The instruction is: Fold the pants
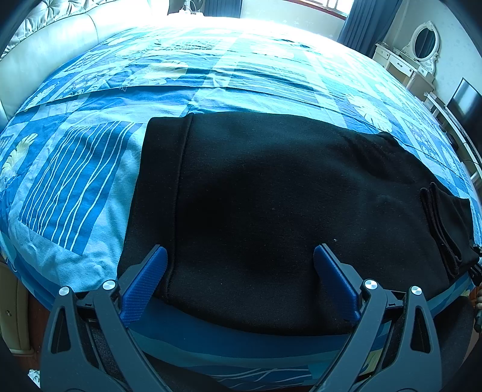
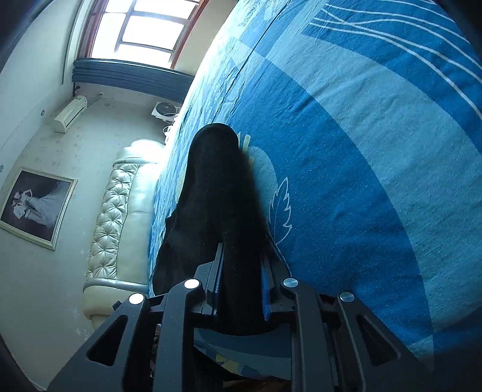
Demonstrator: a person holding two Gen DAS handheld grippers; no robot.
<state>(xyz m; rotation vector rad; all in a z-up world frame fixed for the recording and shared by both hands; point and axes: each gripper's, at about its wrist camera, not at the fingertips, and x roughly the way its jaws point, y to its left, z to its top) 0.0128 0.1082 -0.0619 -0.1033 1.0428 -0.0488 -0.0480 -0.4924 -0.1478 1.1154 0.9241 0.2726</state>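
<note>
Here the right gripper pinches an end of the black fleece pants lying on the blue patterned bedspread, the left gripper gapes above them, so the fold likely needs carrying across.

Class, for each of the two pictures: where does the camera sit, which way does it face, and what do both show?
Left wrist: on the left gripper, facing down over black pants on the blue bedspread; its blue fingers stand open.
Right wrist: on the right gripper, rolled sideways, facing along the bed toward the window; fingers shut on pants fabric.
Shared: pants, bedspread, padded headboard.
</note>
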